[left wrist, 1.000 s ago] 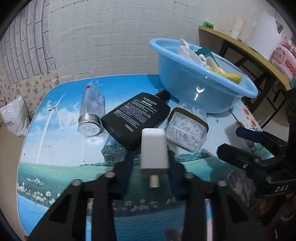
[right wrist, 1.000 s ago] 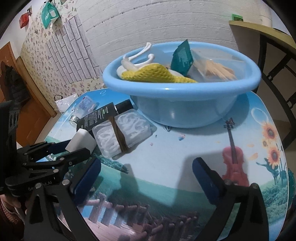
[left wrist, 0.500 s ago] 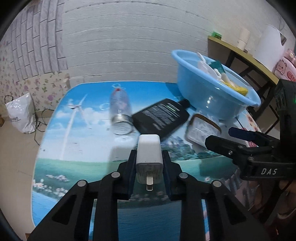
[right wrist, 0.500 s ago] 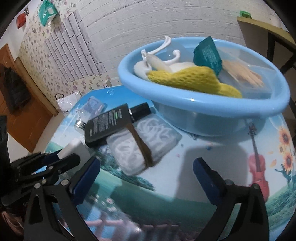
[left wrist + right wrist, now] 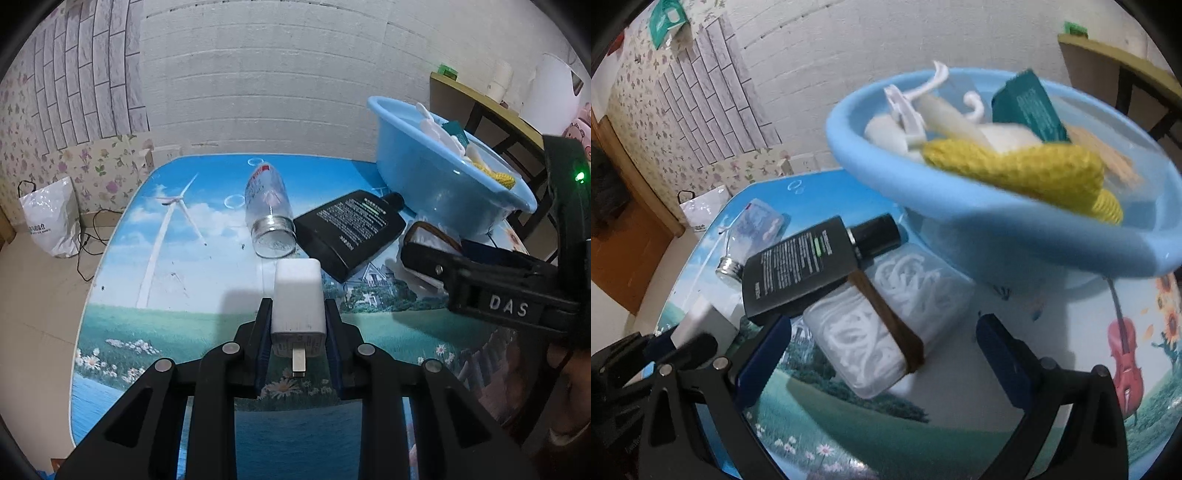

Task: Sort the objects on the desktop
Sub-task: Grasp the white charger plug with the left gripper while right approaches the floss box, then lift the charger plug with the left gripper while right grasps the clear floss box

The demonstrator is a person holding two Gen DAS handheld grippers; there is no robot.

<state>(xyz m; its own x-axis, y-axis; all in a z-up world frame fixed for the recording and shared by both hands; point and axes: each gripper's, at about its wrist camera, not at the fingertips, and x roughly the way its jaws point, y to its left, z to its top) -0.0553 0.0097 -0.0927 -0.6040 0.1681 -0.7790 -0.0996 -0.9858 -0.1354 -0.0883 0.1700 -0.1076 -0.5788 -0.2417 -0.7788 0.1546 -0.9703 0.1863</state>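
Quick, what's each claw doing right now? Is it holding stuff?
Left gripper: shut on the white charger.
Right gripper: open, holding nothing, its fingers on either side of the clear packet.

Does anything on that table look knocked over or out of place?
Yes. The clear jar lies on its side instead of standing. The black bottle also lies flat, with one end propped on the clear box of white bits. The left tongs grip a white charger above the table.
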